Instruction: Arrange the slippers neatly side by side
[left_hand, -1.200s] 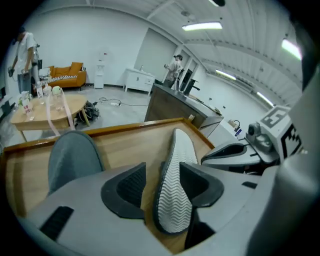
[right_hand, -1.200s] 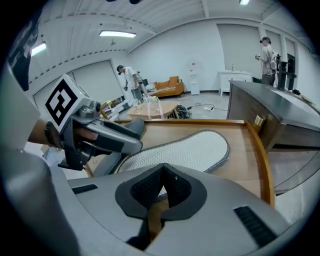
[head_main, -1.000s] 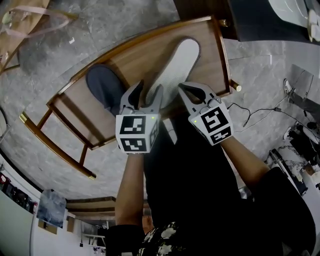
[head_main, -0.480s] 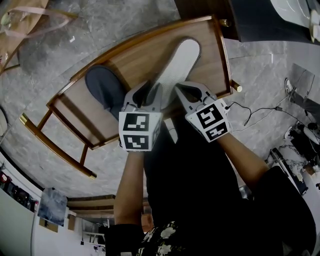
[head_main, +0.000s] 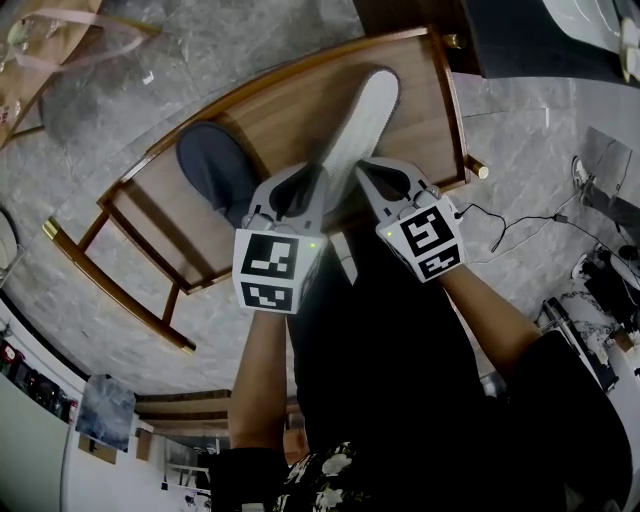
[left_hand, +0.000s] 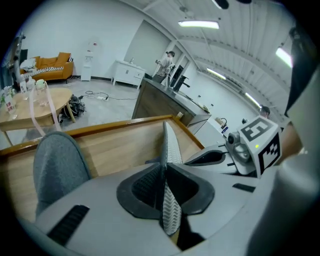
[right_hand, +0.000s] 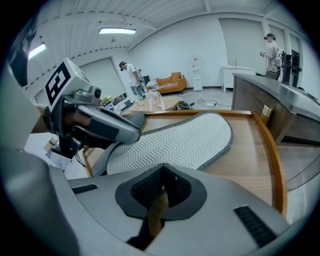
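A wooden low table carries two slippers. The grey one lies upper-side up at the left, and also shows as the grey slipper in the left gripper view. The other slipper is tipped toward its edge, its white zigzag sole facing right. My left gripper has just been closing, and its pads now press on that slipper's heel. My right gripper is shut with nothing in it, just right of the heel over the table's near edge.
A light round table stands at the upper left and a dark counter at the upper right. Cables trail over the grey stone floor on the right. The table has a raised rim.
The left jaws have closed from wide open onto the white-soled slipper's heel. The slipper now looks narrower, turned more onto its edge. The right gripper has stayed where it was.
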